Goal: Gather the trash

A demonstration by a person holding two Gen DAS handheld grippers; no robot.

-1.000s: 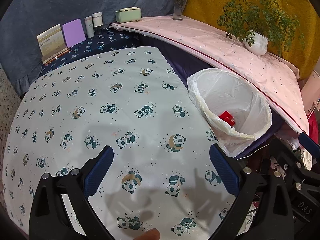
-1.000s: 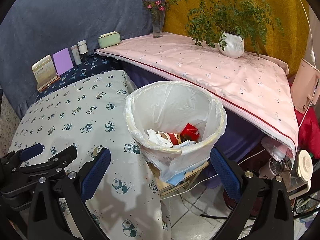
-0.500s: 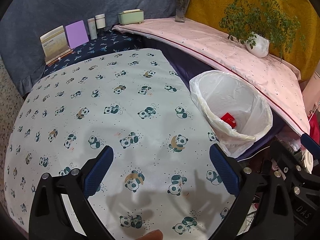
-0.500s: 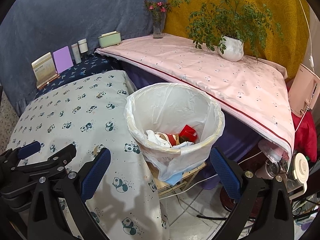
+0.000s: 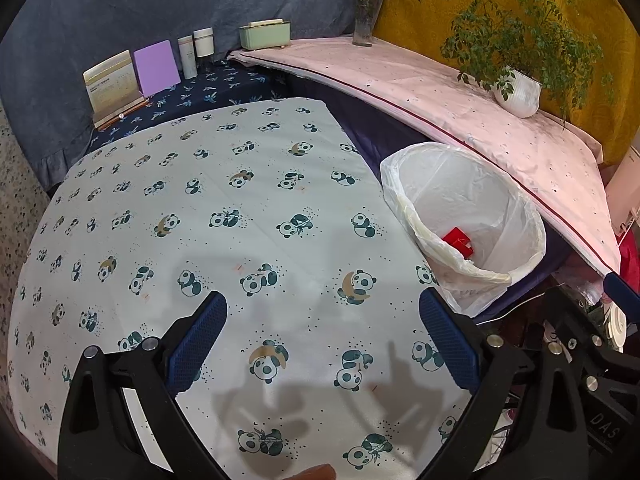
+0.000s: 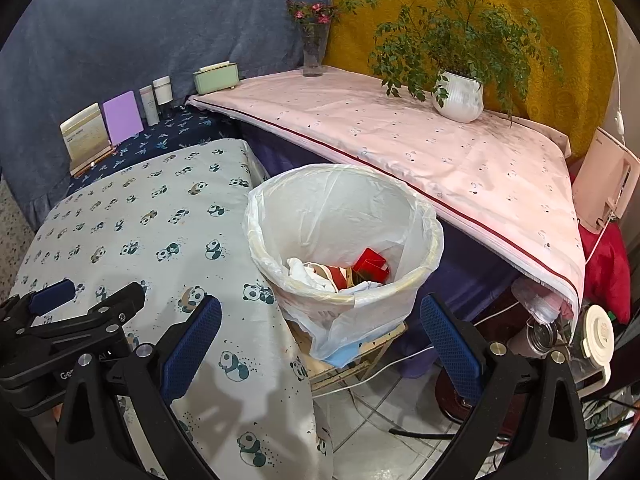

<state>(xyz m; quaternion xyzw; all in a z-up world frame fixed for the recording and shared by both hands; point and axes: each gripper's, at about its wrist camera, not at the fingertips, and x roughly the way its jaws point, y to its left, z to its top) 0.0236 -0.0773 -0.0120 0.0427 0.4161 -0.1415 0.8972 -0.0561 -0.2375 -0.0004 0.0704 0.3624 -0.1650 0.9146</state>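
Now both grippers hang empty beside the white bin lined with a clear plastic bag [image 6: 340, 236], jaws spread wide.

Over the panda-print tablecloth [image 5: 192, 208] the left gripper [image 5: 322, 344] holds its blue-padded fingers [image 5: 196, 340] far apart with nothing between them; the right gripper [image 6: 320, 350] is just as wide, hanging near the bin's front rim at the table's right edge. Inside the bin lie a red carton [image 6: 370, 264] and crumpled white paper [image 6: 308, 274]. Beyond, a pink-covered shelf [image 6: 420, 152] carries a leafy plant in a white ribbed pot [image 6: 458, 96] and a glass vase of pink flowers [image 6: 313, 46].
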